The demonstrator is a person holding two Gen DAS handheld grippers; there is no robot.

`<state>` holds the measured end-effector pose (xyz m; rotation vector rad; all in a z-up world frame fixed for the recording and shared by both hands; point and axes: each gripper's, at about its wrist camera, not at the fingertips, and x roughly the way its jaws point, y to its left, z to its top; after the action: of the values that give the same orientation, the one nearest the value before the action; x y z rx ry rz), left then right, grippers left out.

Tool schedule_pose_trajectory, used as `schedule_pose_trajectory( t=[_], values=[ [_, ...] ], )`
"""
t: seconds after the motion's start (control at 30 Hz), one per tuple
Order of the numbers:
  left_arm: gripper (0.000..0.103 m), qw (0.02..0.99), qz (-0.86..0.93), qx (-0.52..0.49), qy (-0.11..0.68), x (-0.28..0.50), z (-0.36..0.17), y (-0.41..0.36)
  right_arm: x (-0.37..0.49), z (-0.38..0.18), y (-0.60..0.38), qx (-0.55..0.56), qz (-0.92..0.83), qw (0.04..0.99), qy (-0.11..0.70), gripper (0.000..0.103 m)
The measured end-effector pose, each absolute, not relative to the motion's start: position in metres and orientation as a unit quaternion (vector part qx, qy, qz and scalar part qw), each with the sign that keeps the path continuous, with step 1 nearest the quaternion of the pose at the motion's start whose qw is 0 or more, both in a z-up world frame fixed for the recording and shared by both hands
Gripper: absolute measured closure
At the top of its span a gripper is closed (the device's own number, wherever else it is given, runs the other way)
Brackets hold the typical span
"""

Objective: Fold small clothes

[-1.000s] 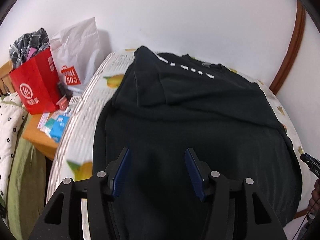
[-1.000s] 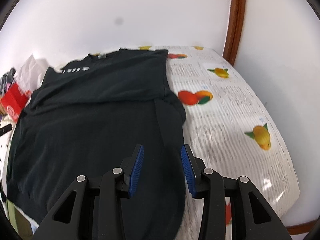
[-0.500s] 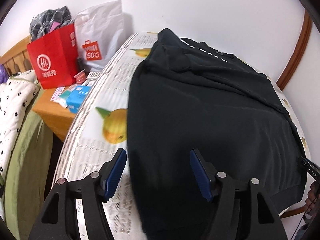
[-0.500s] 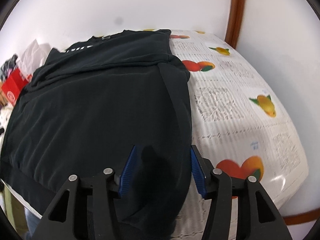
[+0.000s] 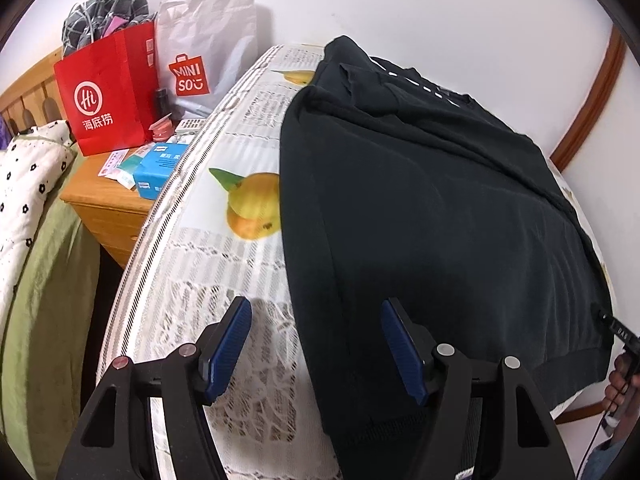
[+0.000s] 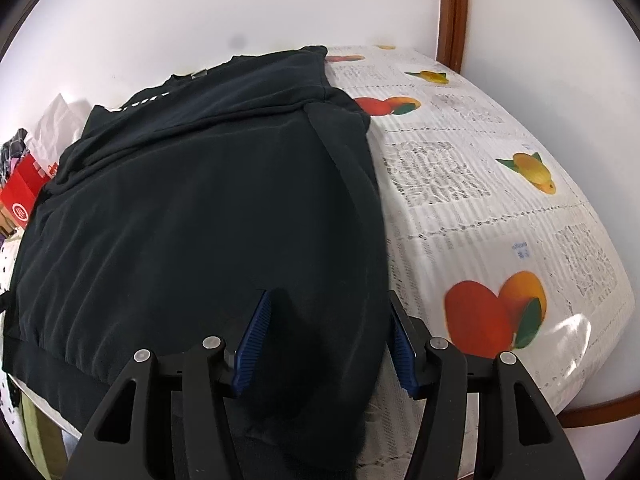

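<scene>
Both grippers pulling back toward near hem since earlier frames.

- Left gripper (image 5: 316, 346): jaws gaping wide, straddling shirt's left edge, holding nothing; likely lining up corner pinch.
- Right gripper (image 6: 326, 340): jaws wide, hovering over right hem, empty.
- Black shirt (image 5: 420, 208): lying flat on fruit-print cover (image 6: 480, 208), sleeves tucked inward.
- Left view only: nightstand (image 5: 106, 204), red bag (image 5: 106, 92).

Your left tool (image 5: 316, 346) is matte black, its two fingers faced with ribbed blue pads (image 5: 226, 350), each arm carrying round silver screws. Your right tool (image 6: 328, 346) matches it: black frame, triangular cut-outs, blue ribbed pads (image 6: 253, 346). At the left view's right edge your bare-skinned hand (image 5: 620, 386) shows beside a thin black cable.
</scene>
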<state>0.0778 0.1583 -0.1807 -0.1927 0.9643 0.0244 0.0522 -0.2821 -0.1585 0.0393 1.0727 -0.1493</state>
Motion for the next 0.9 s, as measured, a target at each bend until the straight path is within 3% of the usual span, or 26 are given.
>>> schedule_pose_trajectory(
  t=[0.27,0.33,0.4,0.47,0.53,0.63,0.77,0.9],
  values=[
    [0.040,0.878,0.025,-0.055,0.474,0.074,-0.183,0.134,0.046,-0.158,-0.287,0.020,-0.050,0.862,0.503,0.049],
    [0.042,0.875,0.034,-0.041,0.482,0.073,-0.183,0.127,0.046,-0.159,-0.285,0.011,-0.041,0.865,0.501,0.058],
    [0.048,0.871,0.038,-0.029,0.489,0.070,-0.182,0.122,0.043,-0.158,-0.284,-0.001,-0.023,0.864,0.502,0.084],
    [0.066,0.871,0.029,-0.027,0.489,0.064,-0.181,0.117,0.041,-0.155,-0.288,0.004,-0.012,0.866,0.500,0.093],
    [0.080,0.872,0.029,-0.026,0.488,0.059,-0.180,0.115,0.038,-0.154,-0.291,0.005,-0.008,0.868,0.496,0.095],
    [0.087,0.867,0.019,-0.048,0.496,0.056,-0.178,0.116,0.033,-0.152,-0.298,-0.002,-0.017,0.871,0.491,0.095],
    [0.086,0.860,0.000,-0.066,0.506,0.045,-0.177,0.114,0.029,-0.150,-0.313,0.025,-0.024,0.870,0.492,0.094],
    [0.076,0.862,-0.003,-0.084,0.500,0.039,-0.177,0.118,0.024,-0.150,-0.314,0.027,-0.030,0.865,0.501,0.091]
  ],
)
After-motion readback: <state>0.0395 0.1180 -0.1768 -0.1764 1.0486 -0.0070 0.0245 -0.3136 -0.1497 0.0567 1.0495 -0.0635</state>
